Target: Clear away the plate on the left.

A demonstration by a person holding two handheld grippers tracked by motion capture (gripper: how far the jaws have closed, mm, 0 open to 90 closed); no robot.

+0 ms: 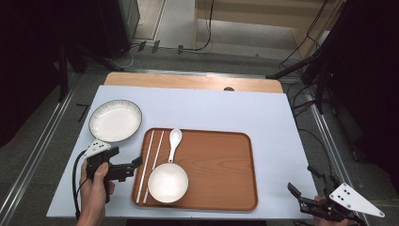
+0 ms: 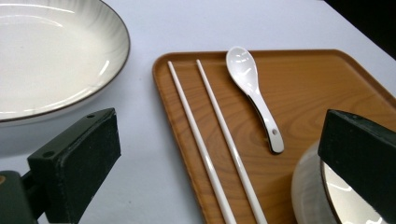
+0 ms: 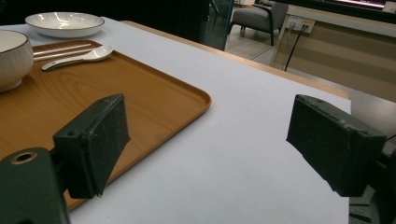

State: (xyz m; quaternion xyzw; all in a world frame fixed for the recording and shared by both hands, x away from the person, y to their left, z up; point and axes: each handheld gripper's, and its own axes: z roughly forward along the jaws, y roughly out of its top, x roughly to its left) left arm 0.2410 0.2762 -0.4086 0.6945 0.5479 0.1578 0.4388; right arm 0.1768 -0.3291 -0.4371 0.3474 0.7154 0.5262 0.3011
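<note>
Chopsticks (image 1: 150, 165) lie side by side along the left edge of the wooden tray (image 1: 226, 160), long axis running away from the person. Left claw (image 1: 135, 165) sits released just beside them on the bench (image 1: 263, 113), nothing between its jaws; bowl (image 1: 168, 182) just beyond. Right claw (image 1: 301, 197) rests released, well apart, near the front right corner.

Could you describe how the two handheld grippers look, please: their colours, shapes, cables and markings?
The left gripper and the right gripper are both black, each with two blocky, matte black jaws. Each carries a pale grey three-cornered plate with small dark dots on top. A black cable loops from the left gripper, past the person's left hand. No sleeve shows on that forearm.
</note>
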